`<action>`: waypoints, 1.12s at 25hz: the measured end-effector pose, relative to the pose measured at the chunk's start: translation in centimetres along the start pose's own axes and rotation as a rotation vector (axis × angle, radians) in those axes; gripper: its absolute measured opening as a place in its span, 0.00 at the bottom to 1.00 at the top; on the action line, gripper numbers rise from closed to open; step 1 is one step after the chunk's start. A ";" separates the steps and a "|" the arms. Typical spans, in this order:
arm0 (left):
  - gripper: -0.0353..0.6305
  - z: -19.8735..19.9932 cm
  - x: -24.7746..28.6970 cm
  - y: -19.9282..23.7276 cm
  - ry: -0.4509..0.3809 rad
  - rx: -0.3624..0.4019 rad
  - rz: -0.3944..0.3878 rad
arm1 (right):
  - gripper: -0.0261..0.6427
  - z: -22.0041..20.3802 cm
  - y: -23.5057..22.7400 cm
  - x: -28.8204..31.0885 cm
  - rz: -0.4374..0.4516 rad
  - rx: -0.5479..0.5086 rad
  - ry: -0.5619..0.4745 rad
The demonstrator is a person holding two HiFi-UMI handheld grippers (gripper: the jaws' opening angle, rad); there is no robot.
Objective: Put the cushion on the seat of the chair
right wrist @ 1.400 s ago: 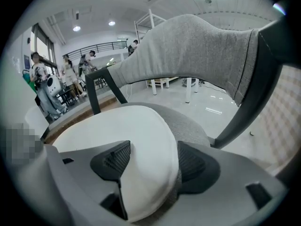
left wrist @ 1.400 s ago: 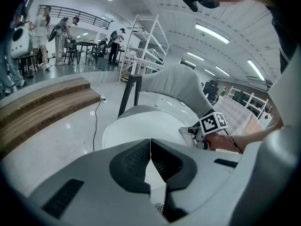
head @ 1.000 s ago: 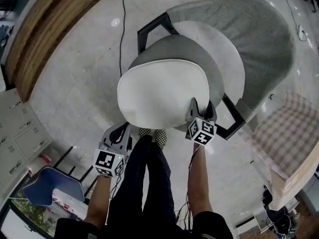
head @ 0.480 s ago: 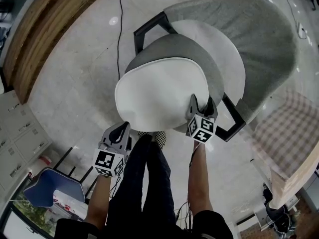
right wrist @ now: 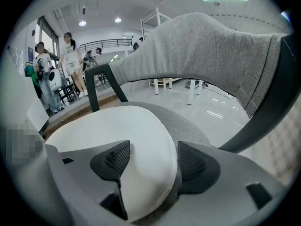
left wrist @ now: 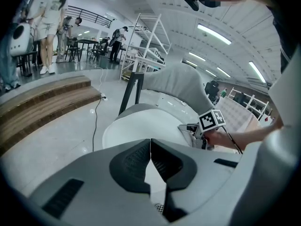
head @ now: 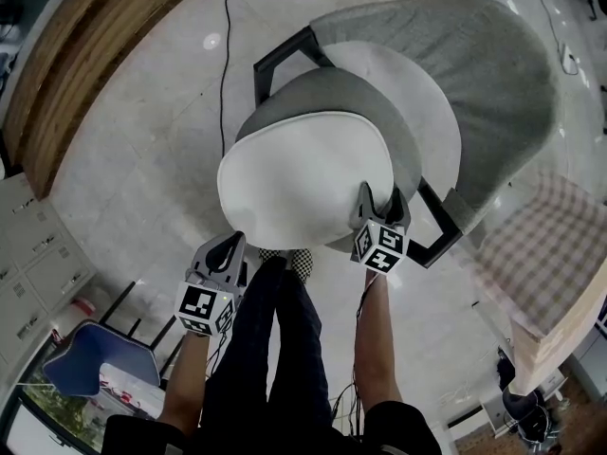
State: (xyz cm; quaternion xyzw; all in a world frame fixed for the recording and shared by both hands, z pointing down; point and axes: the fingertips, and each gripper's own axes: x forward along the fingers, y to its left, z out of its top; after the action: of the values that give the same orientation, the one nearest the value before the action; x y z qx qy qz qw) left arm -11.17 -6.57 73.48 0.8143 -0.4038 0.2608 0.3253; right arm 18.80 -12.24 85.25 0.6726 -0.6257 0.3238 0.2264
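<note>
At centre of the head view: cushion (head: 303, 173), rounded, white face up, grey underside showing along the rim from 12 to 3 o'clock. Held over the near part of the chair (head: 282, 53), covering part of its white seat (head: 436, 102) in front of the curved grey backrest (head: 493, 64). Cannot tell whether resting on the seat or raised clear of it.

At the cushion's 4 o'clock rim: right gripper (head: 379, 197), clamped on the cushion's edge. In the right gripper view (right wrist: 153, 161), one jaw pressed on the white face (right wrist: 122, 126), the other on the grey underside, the edge of the cushion filling the gap between them.

At the cushion's 7 o'clock, near it but apart: left gripper (head: 226, 251), not touching the cushion. In the left gripper view (left wrist: 150, 147), jaws closed together, pads meeting, nothing between them. Beyond the jaws at 12 o'clock, the cushion (left wrist: 141, 126), with the right gripper (left wrist: 193, 131) at its 3 o'clock edge.

At 6 o'clock of the head view, between the two grippers: the person's legs (head: 285, 349). At 11 o'clock on the pale floor (head: 142, 178): thin dark cable (head: 226, 45), with a wooden step (head: 85, 55) toward 10 o'clock.
</note>
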 end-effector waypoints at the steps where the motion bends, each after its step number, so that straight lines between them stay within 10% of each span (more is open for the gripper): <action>1: 0.09 0.2 -0.1 -0.1 -0.002 0.000 -0.001 | 0.49 0.0 0.1 -0.2 0.001 -0.004 0.005; 28: 0.09 12.2 -11.8 -7.1 -0.180 0.103 -0.021 | 0.49 10.6 7.7 -18.0 0.196 -0.041 -0.106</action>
State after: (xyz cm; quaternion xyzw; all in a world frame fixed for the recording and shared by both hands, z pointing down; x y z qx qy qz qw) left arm -9.63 -6.54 55.19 0.8542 -0.4090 0.2039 0.2481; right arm 12.69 -8.11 64.25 0.6198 -0.7060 0.2953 0.1739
